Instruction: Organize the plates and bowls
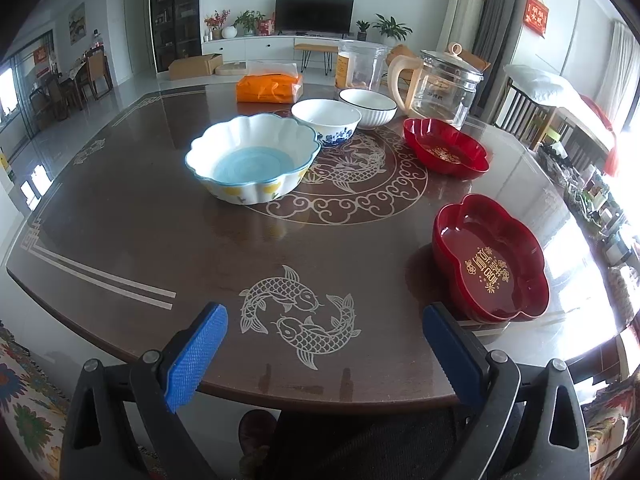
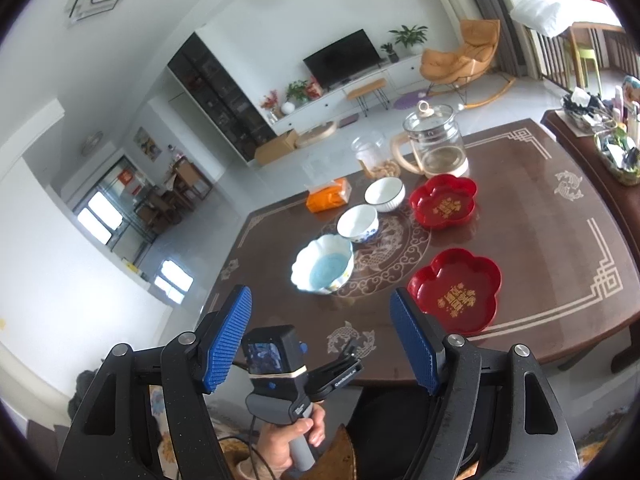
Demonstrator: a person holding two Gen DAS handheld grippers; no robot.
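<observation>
On the dark round table (image 1: 120,240) stand a scalloped white bowl with a blue inside (image 1: 252,158), a white bowl with blue flowers (image 1: 326,122), a white ribbed bowl with a dark rim (image 1: 368,106) and two red flower-shaped plates, one far (image 1: 446,148) and one near (image 1: 490,260). My left gripper (image 1: 324,354) is open and empty, low over the table's near edge. My right gripper (image 2: 320,340) is open and empty, held high above the near edge; below it the left hand-held unit (image 2: 280,364) shows. The same dishes show there: scalloped bowl (image 2: 322,264), near red plate (image 2: 456,290).
A glass kettle (image 1: 444,84), a clear jar (image 1: 362,64) and an orange tissue pack (image 1: 268,88) stand at the table's far side. A cluttered side table (image 2: 600,140) and chairs are to the right. Patterned cloth lies below the near edge.
</observation>
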